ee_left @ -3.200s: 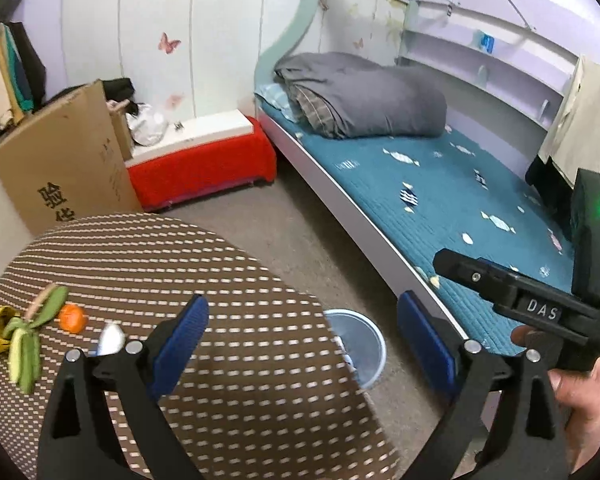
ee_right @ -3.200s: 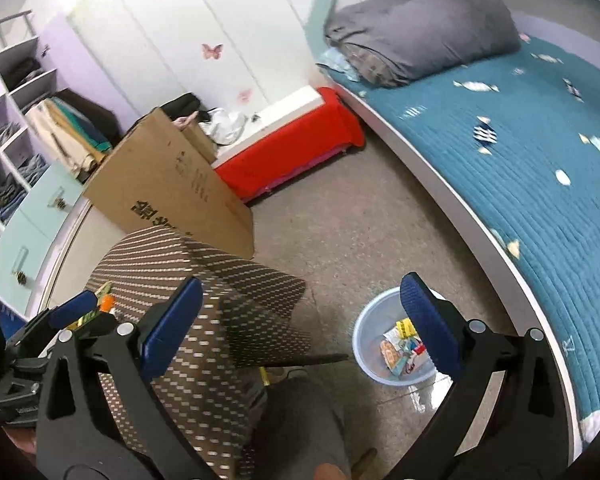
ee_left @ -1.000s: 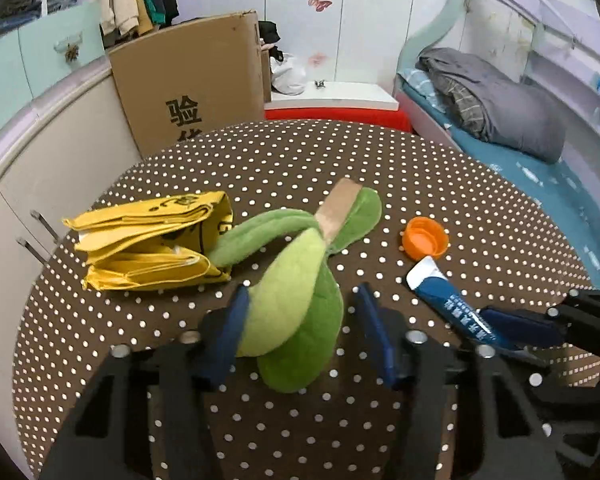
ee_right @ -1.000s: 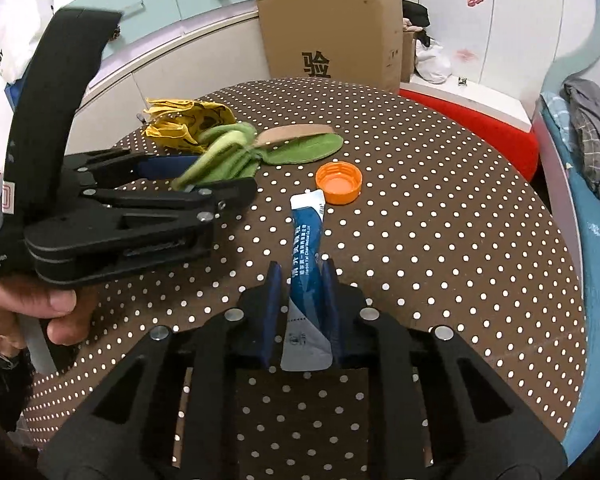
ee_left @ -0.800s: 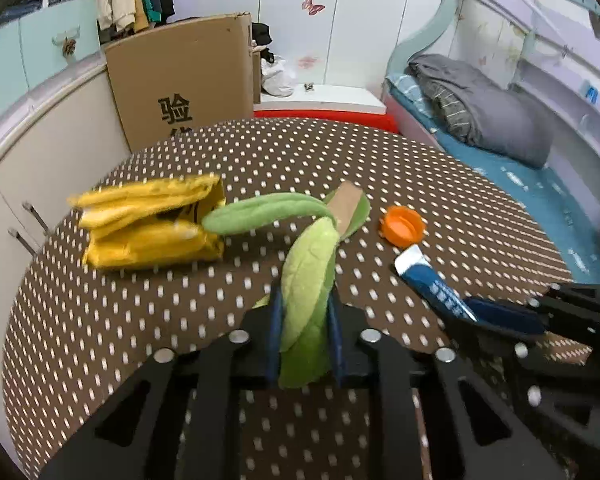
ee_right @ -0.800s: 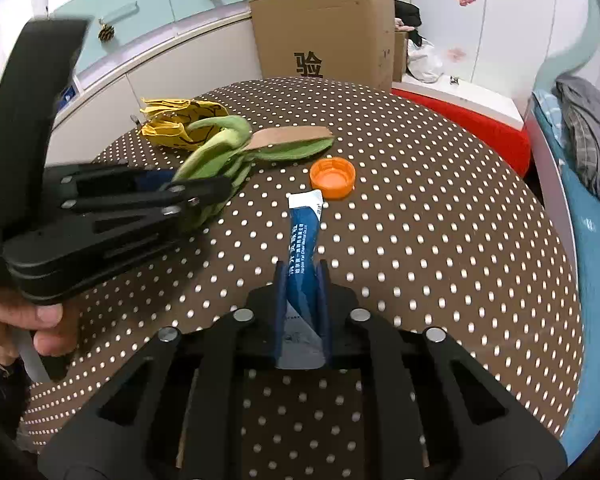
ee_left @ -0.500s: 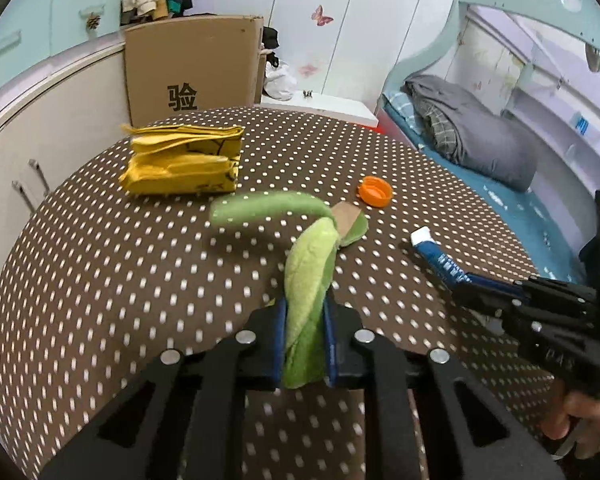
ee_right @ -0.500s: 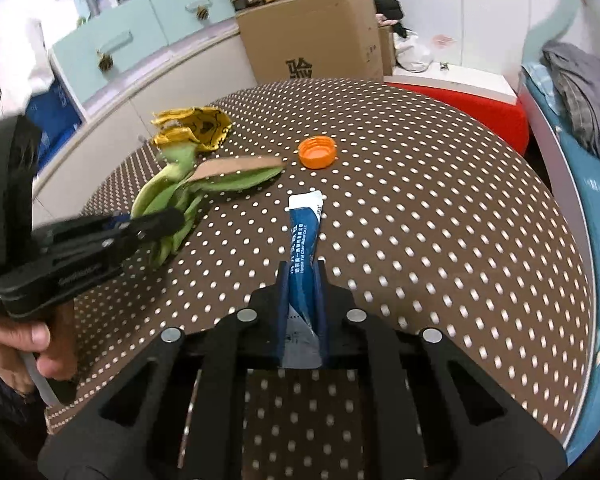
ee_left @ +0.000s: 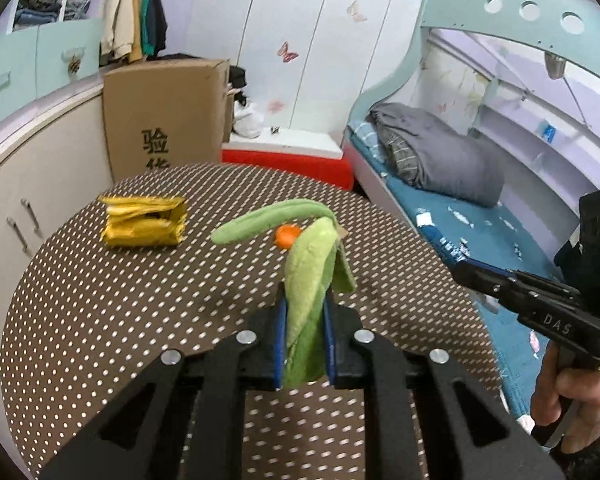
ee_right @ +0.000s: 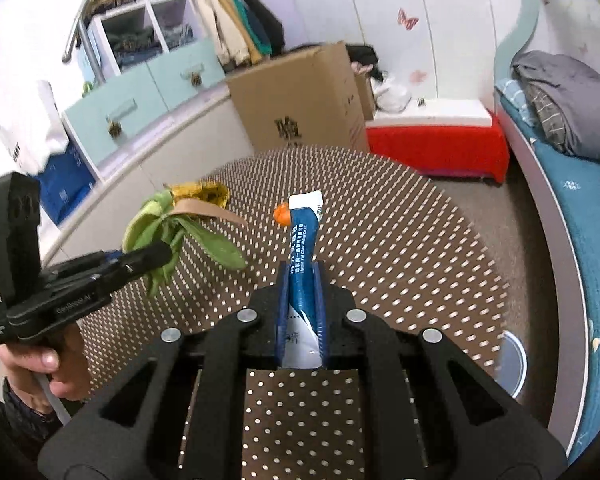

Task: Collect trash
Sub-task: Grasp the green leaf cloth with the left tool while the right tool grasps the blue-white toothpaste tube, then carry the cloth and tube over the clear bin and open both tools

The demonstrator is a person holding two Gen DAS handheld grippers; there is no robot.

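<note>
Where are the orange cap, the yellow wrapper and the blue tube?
orange cap (ee_left: 287, 235), left wrist view, its visible top.
yellow wrapper (ee_left: 144, 222), left wrist view, crumpled middle.
blue tube (ee_right: 303, 248), right wrist view, printed body.

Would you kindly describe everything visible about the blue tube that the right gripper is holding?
The blue tube is a soft, squeezable tube, like toothpaste, blue with small white lettering along its length and white at both ends. Its flat white end points away from the camera. The right gripper is shut on its lower part, blue pads pressing both sides, and holds it lifted above the dotted brown table, touching nothing else. It bends slightly above the fingers.
</note>
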